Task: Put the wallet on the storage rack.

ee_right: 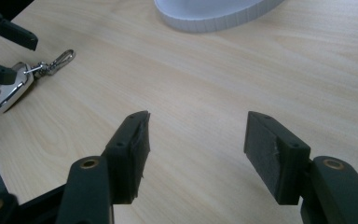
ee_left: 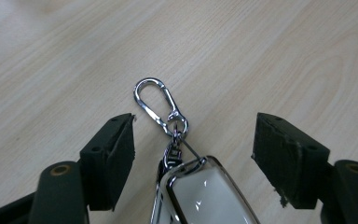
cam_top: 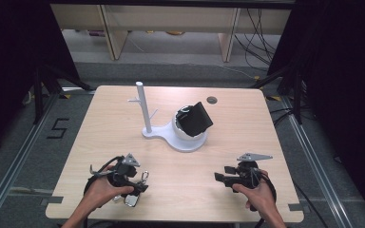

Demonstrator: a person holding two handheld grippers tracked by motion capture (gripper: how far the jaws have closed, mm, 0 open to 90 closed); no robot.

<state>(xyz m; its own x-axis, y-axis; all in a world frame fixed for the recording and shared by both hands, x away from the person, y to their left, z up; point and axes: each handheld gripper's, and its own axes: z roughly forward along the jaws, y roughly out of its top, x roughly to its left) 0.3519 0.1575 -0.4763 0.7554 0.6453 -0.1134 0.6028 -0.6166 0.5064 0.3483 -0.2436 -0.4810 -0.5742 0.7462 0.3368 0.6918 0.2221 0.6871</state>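
Key fob point(ee_left: 205, 196) (chromed) between open left tongs point(ee_left: 193, 154)

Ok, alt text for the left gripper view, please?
A white, chrome-edged key fob with a silver carabiner clip lies on the pale wooden table between the left gripper's two open black jaws, which stand clear of it on either side.

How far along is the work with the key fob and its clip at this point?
Early stage. Done: the left gripper straddles the key fob, which lies flat on the table. In hand: its jaws are open on either side, not pressing it; the carabiner clip lies free ahead. Left: gripping and lifting it, perhaps toward the white stand, which is a guess. The right gripper is open over bare wood.
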